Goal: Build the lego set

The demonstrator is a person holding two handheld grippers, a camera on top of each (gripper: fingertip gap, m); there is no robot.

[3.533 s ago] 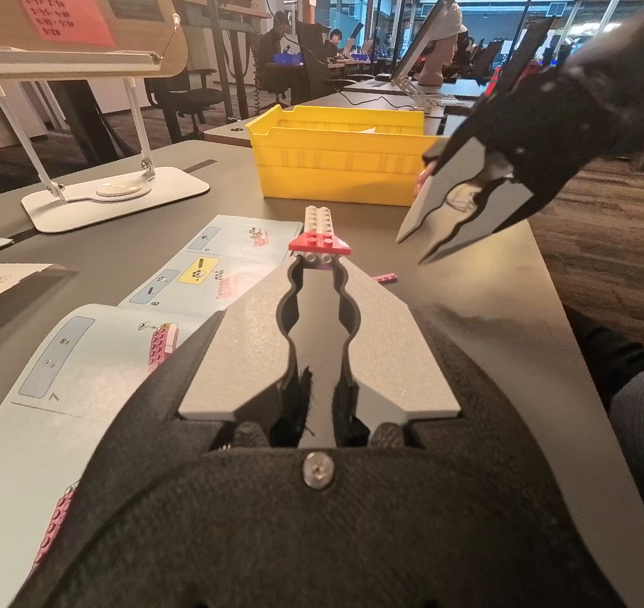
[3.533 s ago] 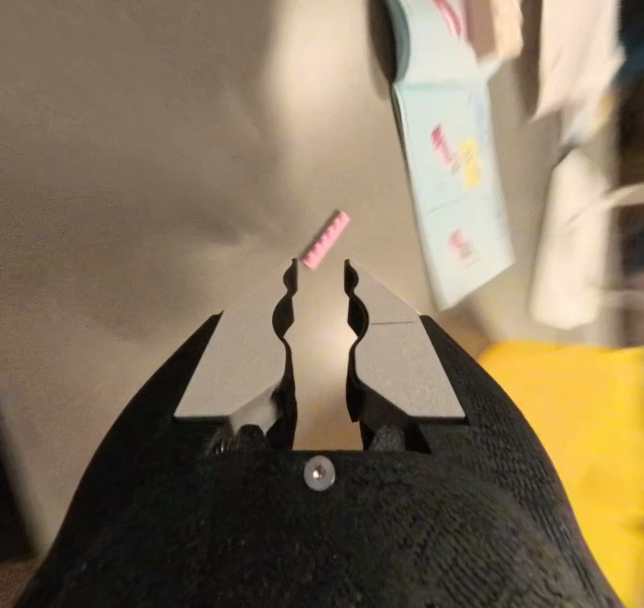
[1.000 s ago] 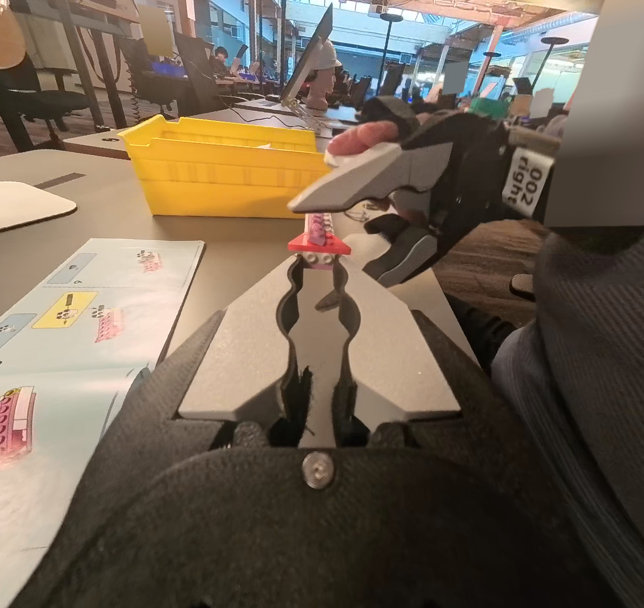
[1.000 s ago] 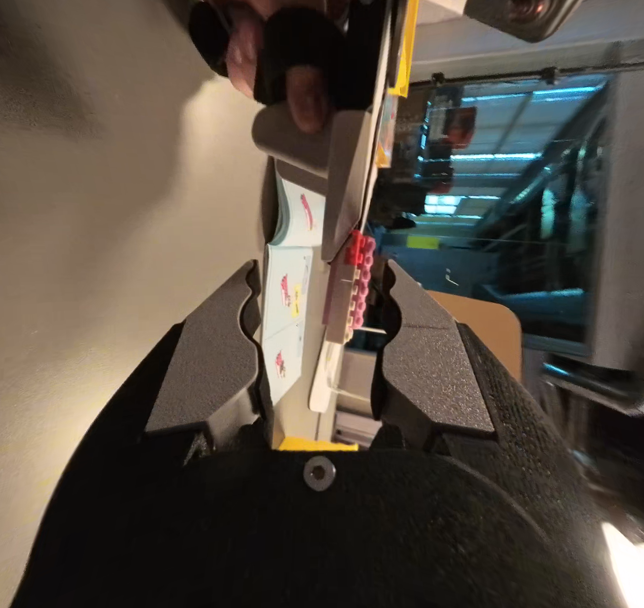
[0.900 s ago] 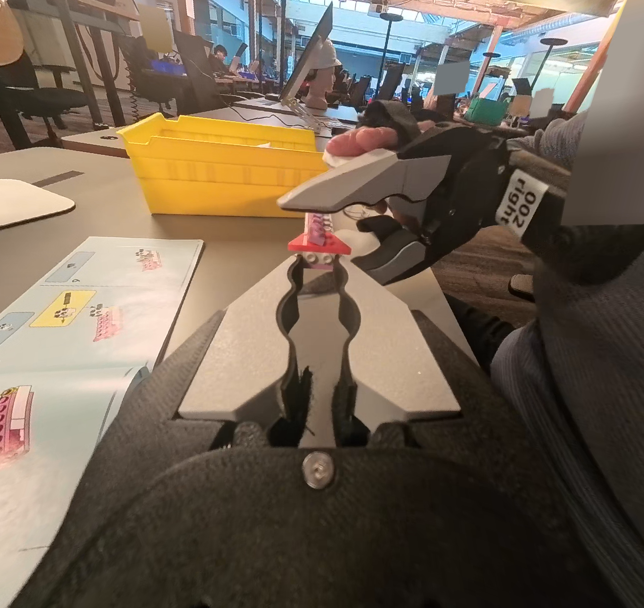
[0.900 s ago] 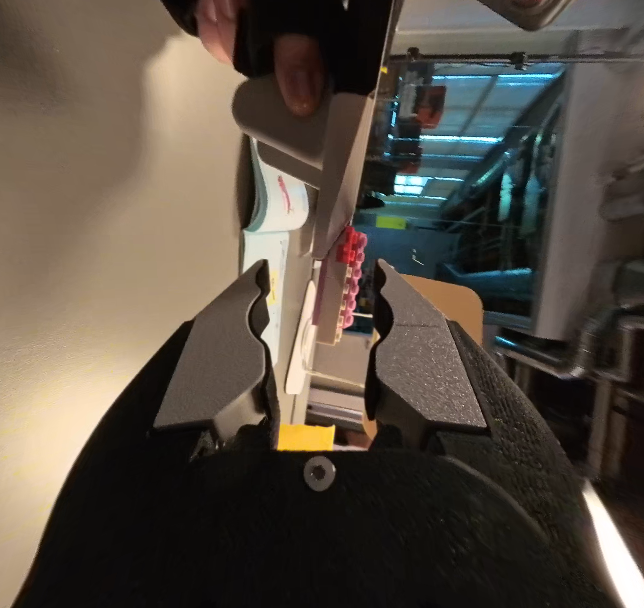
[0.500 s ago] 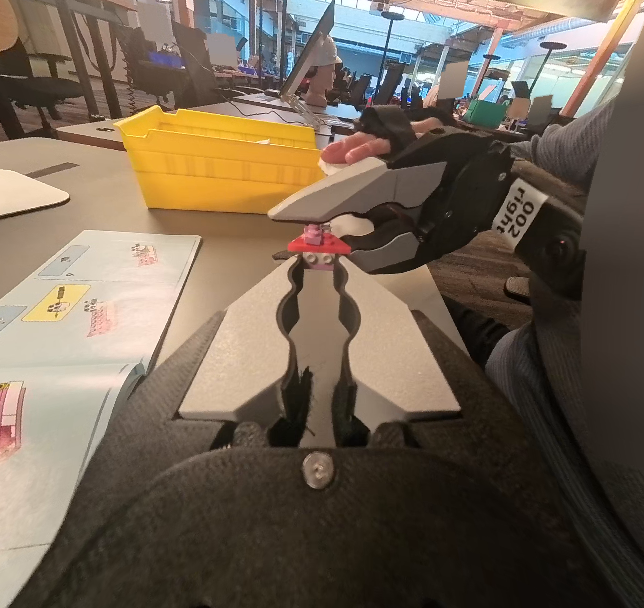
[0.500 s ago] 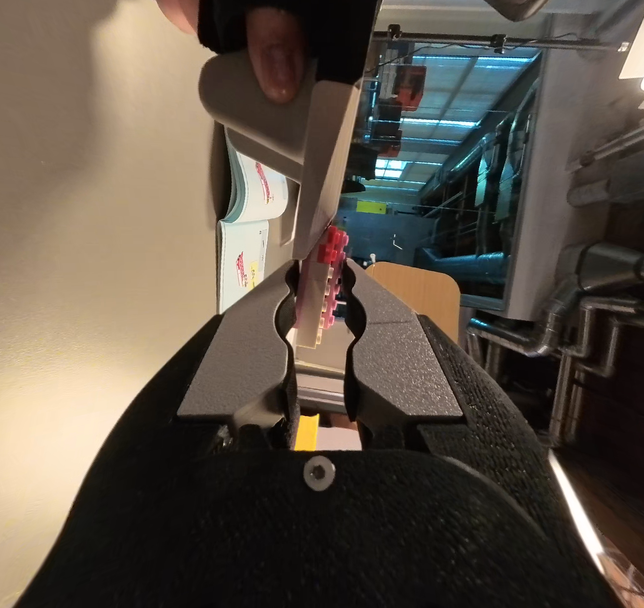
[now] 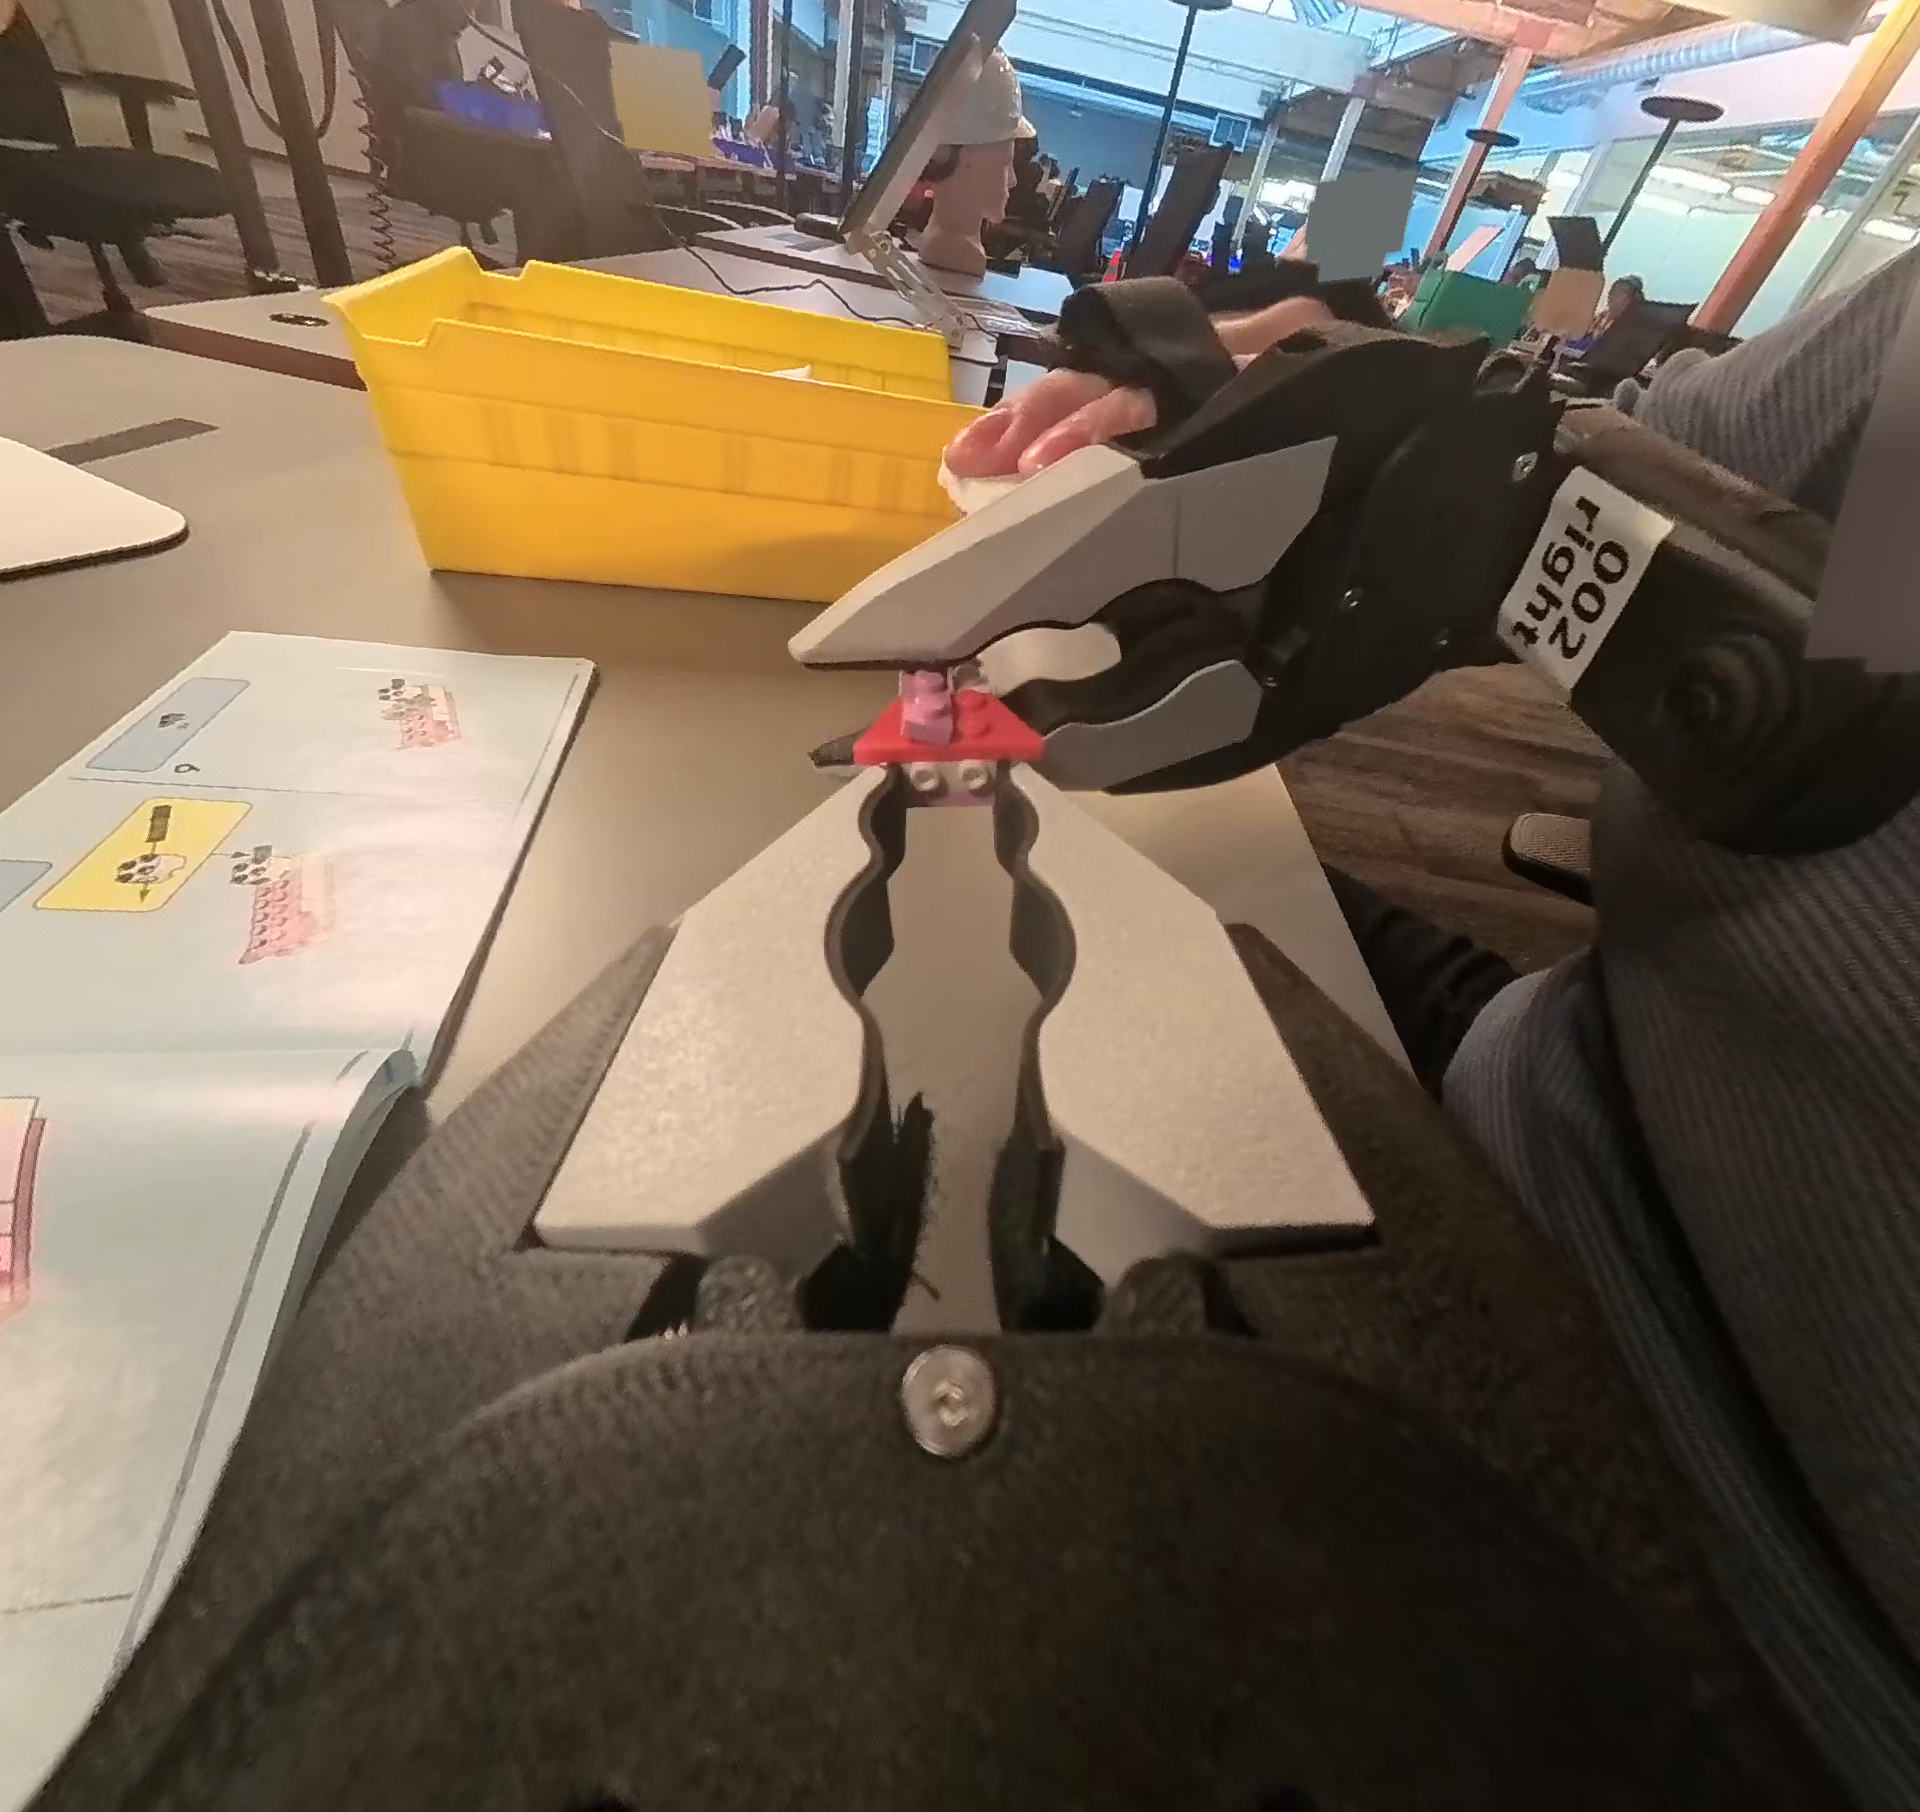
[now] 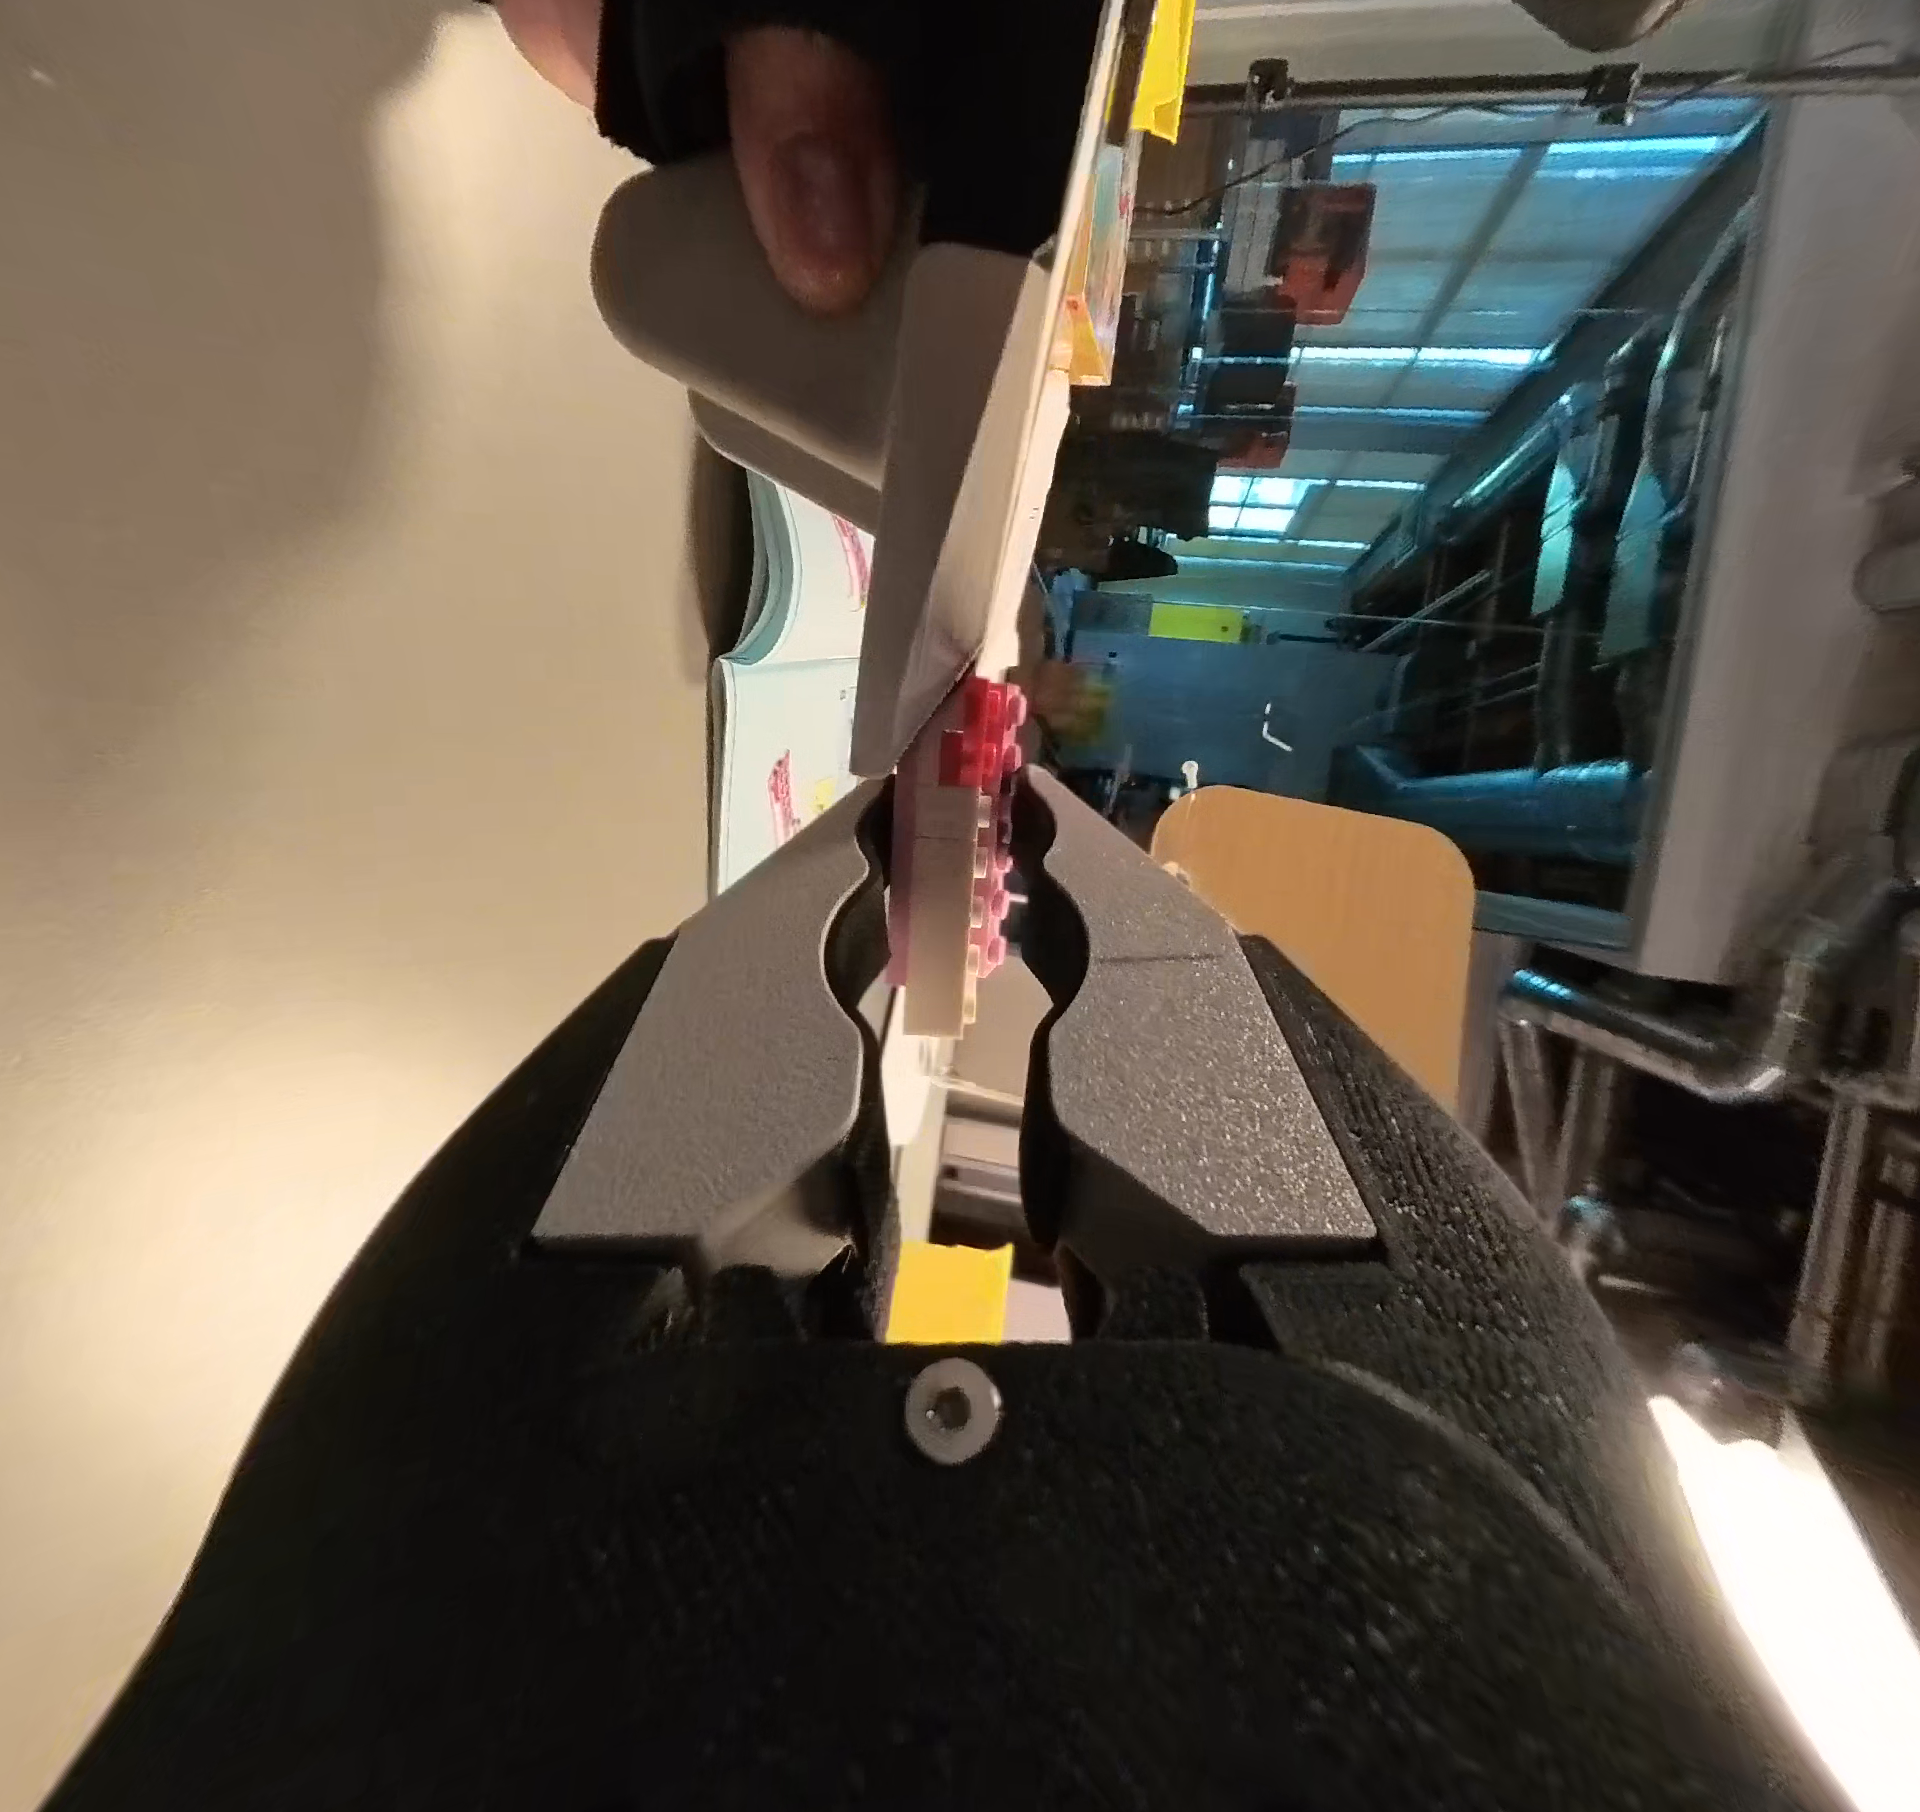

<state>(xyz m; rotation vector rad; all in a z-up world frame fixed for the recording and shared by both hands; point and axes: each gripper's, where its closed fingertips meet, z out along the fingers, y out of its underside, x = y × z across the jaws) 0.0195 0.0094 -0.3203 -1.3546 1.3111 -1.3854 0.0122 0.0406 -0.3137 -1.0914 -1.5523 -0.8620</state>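
Brick assembly clamped by both tongs above the table edge.

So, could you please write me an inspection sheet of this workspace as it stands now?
Surface: grey table.
Job's things: brick assembly of red, pink and cream plates, held above the table.
Clutter: open instruction booklet; yellow bin; white stand base.
Grippers: left gripper clamps the assembly's near end; right gripper grips it from above and below.
Cables: black cable on the next desk.
Surroundings: open office, desks, chairs.
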